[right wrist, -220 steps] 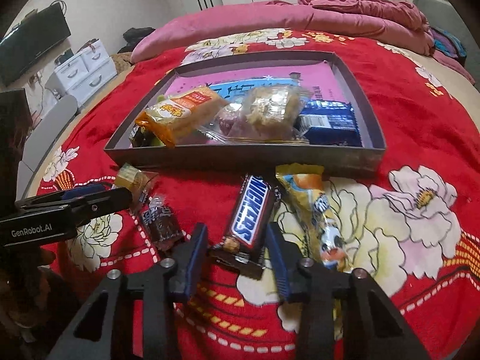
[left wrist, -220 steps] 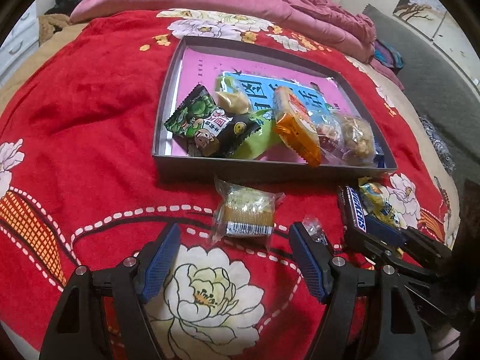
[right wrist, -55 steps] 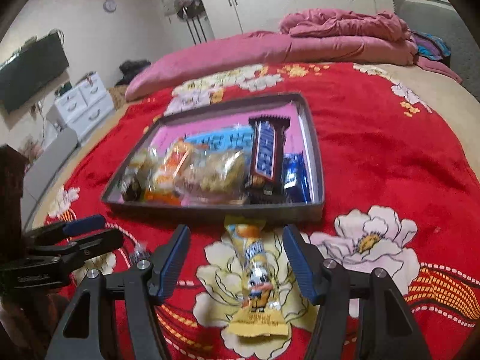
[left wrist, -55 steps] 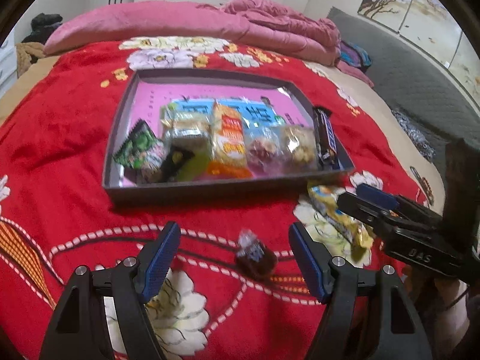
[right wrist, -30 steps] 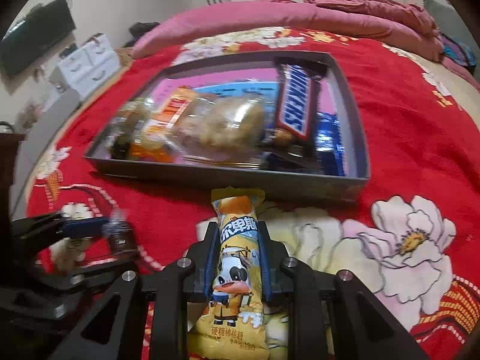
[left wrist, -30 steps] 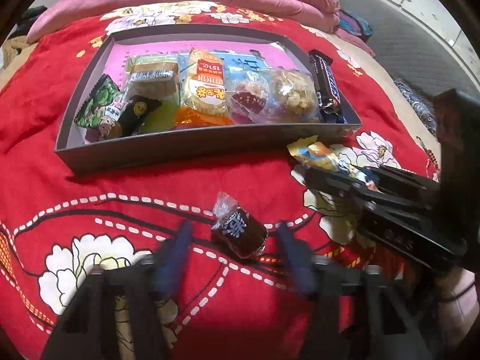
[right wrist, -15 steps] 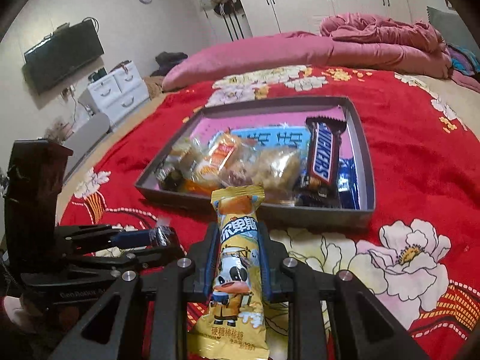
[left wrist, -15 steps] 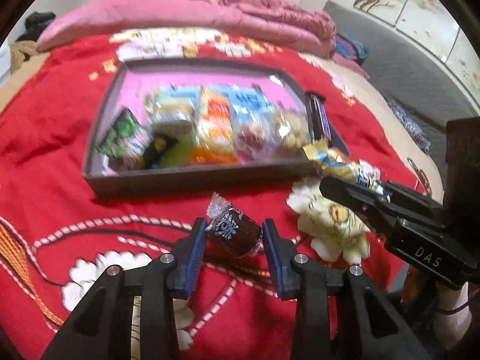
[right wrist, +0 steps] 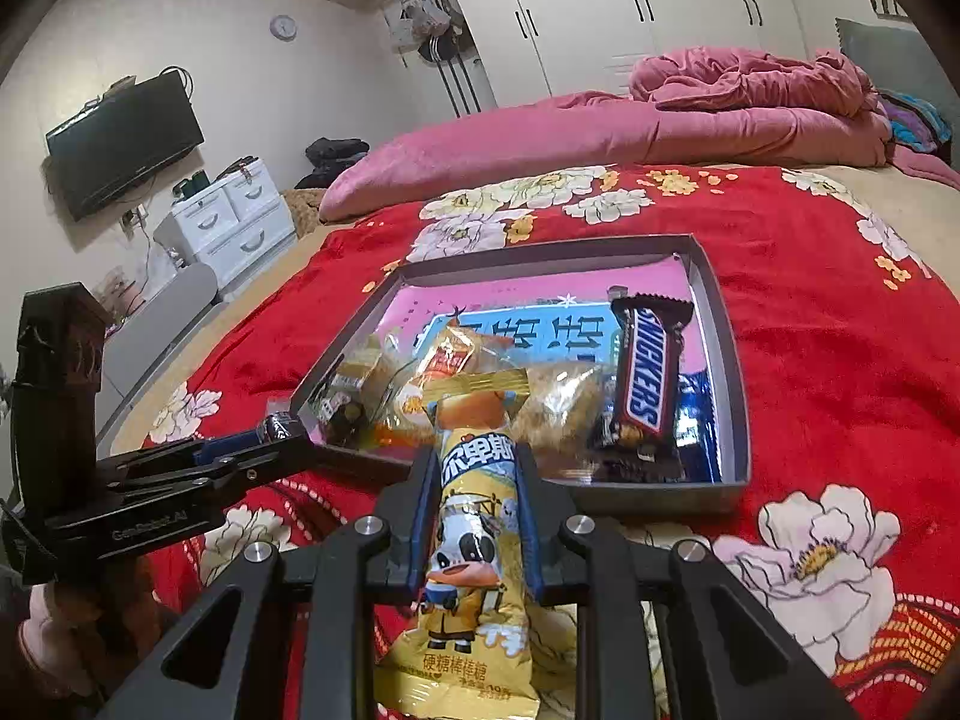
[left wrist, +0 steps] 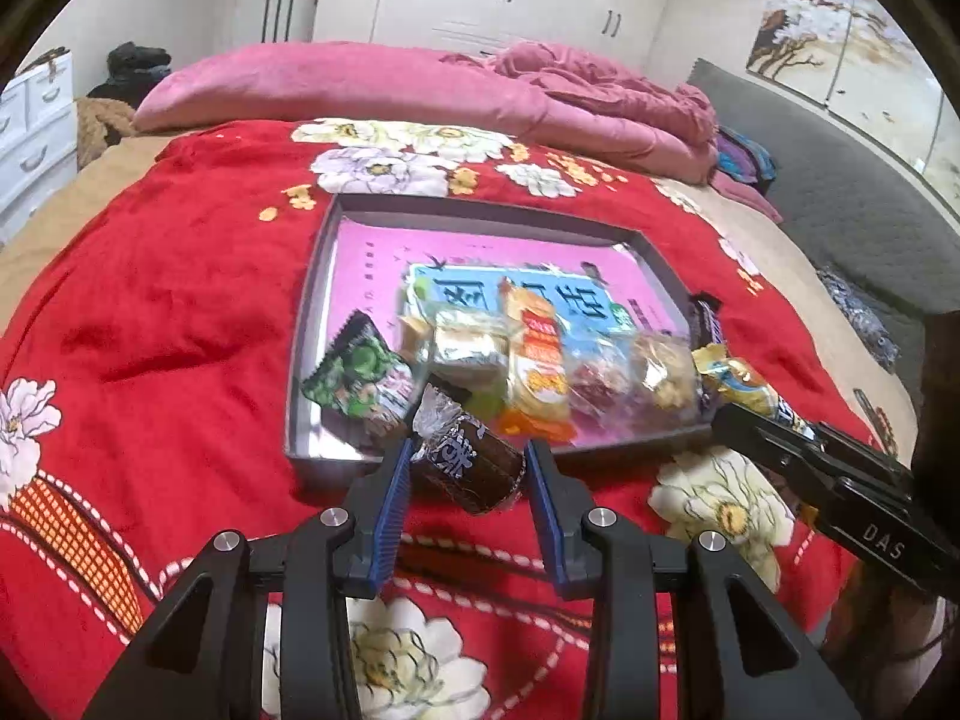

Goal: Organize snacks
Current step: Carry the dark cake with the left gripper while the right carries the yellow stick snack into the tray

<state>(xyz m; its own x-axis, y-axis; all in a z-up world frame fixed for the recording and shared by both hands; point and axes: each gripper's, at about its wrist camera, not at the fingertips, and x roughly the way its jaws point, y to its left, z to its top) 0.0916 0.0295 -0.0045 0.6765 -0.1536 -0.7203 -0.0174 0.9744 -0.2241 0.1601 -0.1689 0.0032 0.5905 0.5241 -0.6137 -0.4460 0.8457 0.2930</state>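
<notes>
A plush red floral blanket (left wrist: 180, 312) covers the bed. On it sits a shallow, dark grey, square-cornered tray (right wrist: 735, 396) crowded with crinkly snack packets along its near edge. The right tongs (right wrist: 477, 480) are clamped on a long glossy yellow candy packet (right wrist: 474, 546); the left tongs (left wrist: 468, 474) pinch a dark brown wrapped sweet (left wrist: 471, 468), both angled down just before that near edge

Apparently a home bedroom: bed (right wrist: 840, 312) (red floral cover), wardrobe (right wrist: 600, 18), television (right wrist: 123, 141).
</notes>
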